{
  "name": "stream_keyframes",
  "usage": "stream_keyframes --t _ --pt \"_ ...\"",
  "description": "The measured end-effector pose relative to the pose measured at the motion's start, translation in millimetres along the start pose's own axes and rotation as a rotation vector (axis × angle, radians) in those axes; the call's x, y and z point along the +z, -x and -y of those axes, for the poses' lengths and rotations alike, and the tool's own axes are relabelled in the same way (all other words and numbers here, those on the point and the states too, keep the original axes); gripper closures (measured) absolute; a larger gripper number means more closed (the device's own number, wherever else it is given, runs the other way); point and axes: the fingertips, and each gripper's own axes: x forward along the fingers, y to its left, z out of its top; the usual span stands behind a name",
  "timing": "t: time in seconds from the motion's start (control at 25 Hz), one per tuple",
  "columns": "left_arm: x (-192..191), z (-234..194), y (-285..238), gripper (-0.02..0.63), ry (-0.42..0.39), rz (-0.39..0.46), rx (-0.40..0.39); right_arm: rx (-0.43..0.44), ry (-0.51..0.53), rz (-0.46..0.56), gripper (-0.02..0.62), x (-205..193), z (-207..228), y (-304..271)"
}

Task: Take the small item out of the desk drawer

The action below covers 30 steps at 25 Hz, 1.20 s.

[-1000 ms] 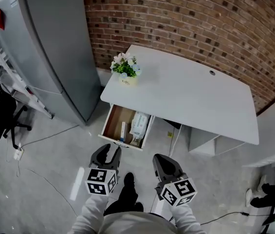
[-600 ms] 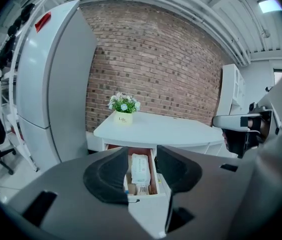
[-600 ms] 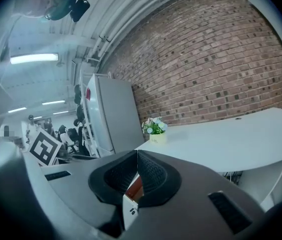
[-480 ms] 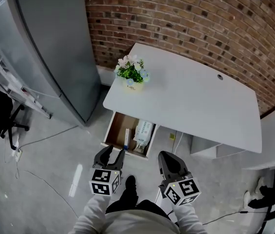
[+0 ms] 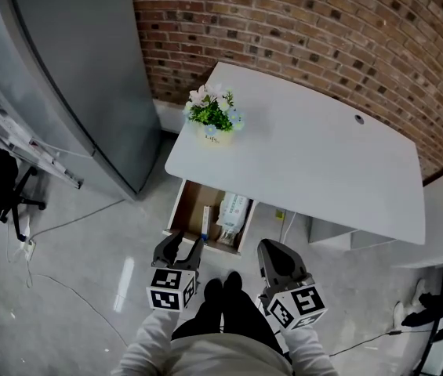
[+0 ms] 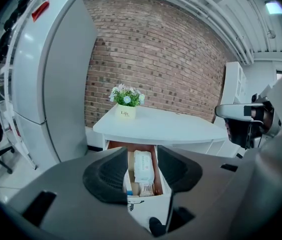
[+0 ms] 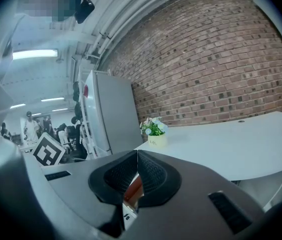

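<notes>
We are at the reach-in step, with nothing lifted yet. Our left gripper point(image 5: 178, 246) hangs just in front of the open wood-lined drawer point(image 5: 188, 204) of the white desk point(image 5: 315, 155). Its black jaws are opening and nothing sits between the pads. In the drawer lies a white soft packet point(image 6: 143, 165). The smaller bits at the drawer's front are too blurred to name, so we cannot tell which is the small item. The drawer's back is hidden under the desk. To the right of the drawer's front, our right gripper point(image 5: 274, 249) is closed and empty. Next, we judge, the left gripper must descend into the drawer.
</notes>
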Motion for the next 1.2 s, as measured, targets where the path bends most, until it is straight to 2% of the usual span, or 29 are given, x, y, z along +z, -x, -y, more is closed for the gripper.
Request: stream_keyframes --t 0.6,0.96,1.2 --pt "-11.1 -11.8 -75.0 0.414 -0.003 -0.116 0.007 0.006 0.021 -0.001 0.568 16.5 47.9 -47.4" --pt "-34.2 -24.8 -127.3 0.404 -0.003 -0.210 0.011 0.007 0.008 -0.029 0.568 12.4 82.0 -91.7" --pt "-60.7 -41.6 -161.7 0.397 0.036 -0.283 0.040 -0.004 -0.012 -0.051 0.568 2.0 101.5 -118.0"
